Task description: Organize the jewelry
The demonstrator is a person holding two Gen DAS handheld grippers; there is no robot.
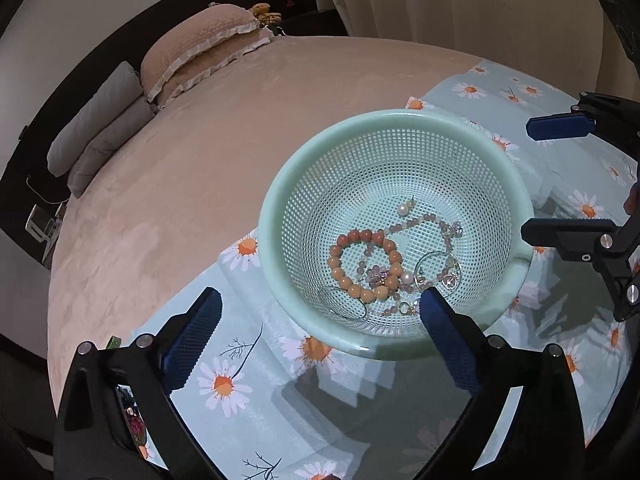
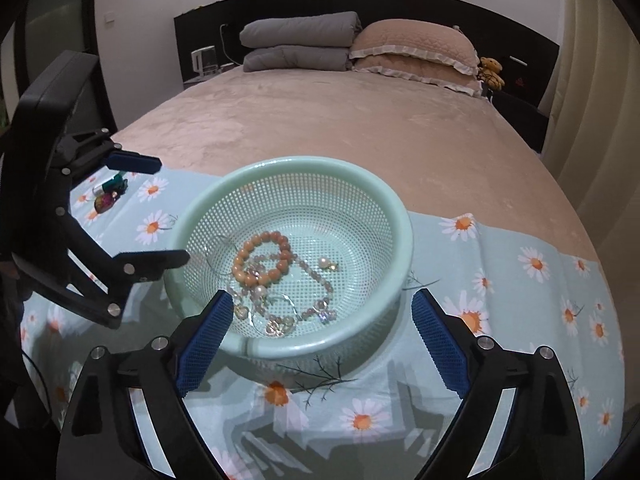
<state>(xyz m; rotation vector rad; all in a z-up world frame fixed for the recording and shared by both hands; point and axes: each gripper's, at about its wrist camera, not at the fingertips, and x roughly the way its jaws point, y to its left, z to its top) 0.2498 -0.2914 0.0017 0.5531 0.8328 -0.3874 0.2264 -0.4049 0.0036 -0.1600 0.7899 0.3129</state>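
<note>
A mint green mesh basket (image 1: 276,200) (image 2: 404,224) stands on a daisy-print cloth (image 1: 248,392) (image 2: 520,280) on the bed. In it lie an orange bead bracelet (image 1: 362,262) (image 2: 262,258), a pale purple bead necklace (image 1: 420,222) (image 2: 316,280), pearl earrings (image 1: 403,209) (image 2: 325,262) and hoop earrings (image 1: 438,270). My left gripper (image 1: 320,300) (image 2: 168,208) is open and empty at the basket's near rim. My right gripper (image 2: 322,308) (image 1: 526,180) is open and empty over the basket's near rim. Small jewelry pieces (image 2: 110,194) lie on the cloth behind the left gripper.
The bed has a pink cover (image 1: 240,128) (image 2: 360,120). Grey folded quilts (image 2: 300,42) and pink pillows (image 2: 416,54) lie at its head, with a small toy bear (image 2: 491,72) beside them. A curtain (image 1: 460,0) hangs along one side.
</note>
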